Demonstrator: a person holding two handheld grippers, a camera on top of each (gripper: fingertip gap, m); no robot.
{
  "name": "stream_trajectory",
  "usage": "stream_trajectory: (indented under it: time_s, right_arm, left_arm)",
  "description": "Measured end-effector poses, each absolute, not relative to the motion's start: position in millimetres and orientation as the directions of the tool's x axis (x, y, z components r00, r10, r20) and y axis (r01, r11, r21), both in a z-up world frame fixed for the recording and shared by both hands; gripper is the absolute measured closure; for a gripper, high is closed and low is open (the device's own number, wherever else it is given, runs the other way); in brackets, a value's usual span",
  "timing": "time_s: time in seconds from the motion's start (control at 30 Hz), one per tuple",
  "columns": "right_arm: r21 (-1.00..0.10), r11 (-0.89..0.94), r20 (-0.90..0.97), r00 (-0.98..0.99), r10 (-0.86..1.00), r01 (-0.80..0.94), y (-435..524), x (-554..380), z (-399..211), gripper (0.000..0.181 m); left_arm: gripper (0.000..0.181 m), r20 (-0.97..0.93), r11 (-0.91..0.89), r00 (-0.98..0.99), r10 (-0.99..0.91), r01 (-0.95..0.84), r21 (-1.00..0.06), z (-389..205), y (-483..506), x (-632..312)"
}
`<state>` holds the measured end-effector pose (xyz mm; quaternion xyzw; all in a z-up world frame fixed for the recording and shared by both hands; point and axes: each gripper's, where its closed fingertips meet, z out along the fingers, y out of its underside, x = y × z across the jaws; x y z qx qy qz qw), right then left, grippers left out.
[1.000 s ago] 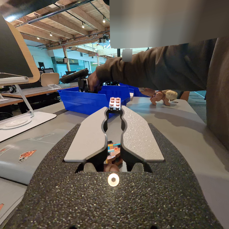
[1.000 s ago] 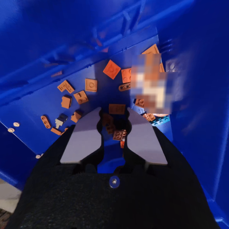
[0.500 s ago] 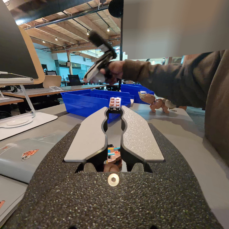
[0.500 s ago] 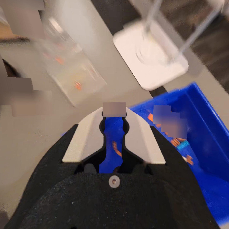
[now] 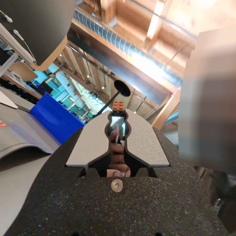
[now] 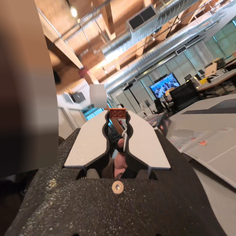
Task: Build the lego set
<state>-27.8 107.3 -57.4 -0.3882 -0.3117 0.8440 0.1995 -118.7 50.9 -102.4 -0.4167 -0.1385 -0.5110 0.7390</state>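
Note:
My left gripper (image 5: 118, 112) is shut on a small stack of an orange-brown studded brick (image 5: 118, 105) over a dark piece. It is tilted up toward the ceiling. My right gripper (image 6: 117, 114) is shut on a small orange-brown plate (image 6: 117, 113), whose underside with two round tubes faces the camera. It is also raised and tilted up. In each view a hand shows through the gap behind the fingers. The two gripped pieces are apart; neither view shows the other gripper's tips clearly.
A blue parts bin (image 5: 53, 118) stands on the grey table (image 5: 15, 178) at the left. An open instruction booklet (image 5: 19, 137) lies near it; its pages also show in the right wrist view (image 6: 204, 150). A monitor on a stand (image 5: 33, 25) is at the upper left. Left tips to right tips: about 12 cm.
My right gripper left the blue bin with the orange-brown plate and rose. Both grippers swung up from the table to point toward the ceiling. The left kept its brick.

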Motion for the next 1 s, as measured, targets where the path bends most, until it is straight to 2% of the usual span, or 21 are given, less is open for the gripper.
stream_trajectory:
  time_s: [0.1,0.3,0.53,0.67,0.87,1.0]
  right_arm:
    - [-0.593,-0.803,-0.591,-0.644,0.485,-0.06,103,-34,-71,0.157]
    - [-0.578,-0.816,-0.614,-0.642,0.46,-0.032,98,-37,-84,0.157]
    - [-0.587,-0.81,-0.619,-0.639,0.456,-0.01,96,-38,-91,0.157]
    - [-0.597,-0.802,-0.612,-0.643,0.461,-0.007,94,-36,-92,0.157]
    - [-0.614,-0.789,-0.581,-0.67,0.461,-0.011,88,-29,-91,0.157]
    - [-0.615,-0.789,-0.569,-0.693,0.443,0.001,83,-26,-90,0.157]
  left_arm:
    - [0.164,0.635,0.132,0.379,-0.674,0.906,-0.401,-99,46,-124]
    - [0.164,0.644,0.114,0.322,-0.694,0.932,-0.343,-100,46,-126]
    - [0.164,0.637,0.109,0.333,-0.695,0.925,-0.364,-100,47,-123]
    - [0.164,0.608,0.122,0.404,-0.683,0.884,-0.451,-97,47,-113]
    - [0.164,0.388,0.19,0.675,-0.627,0.616,-0.765,-93,46,-69]
    - [0.164,0.296,0.209,0.739,-0.606,0.506,-0.837,-95,46,-56]
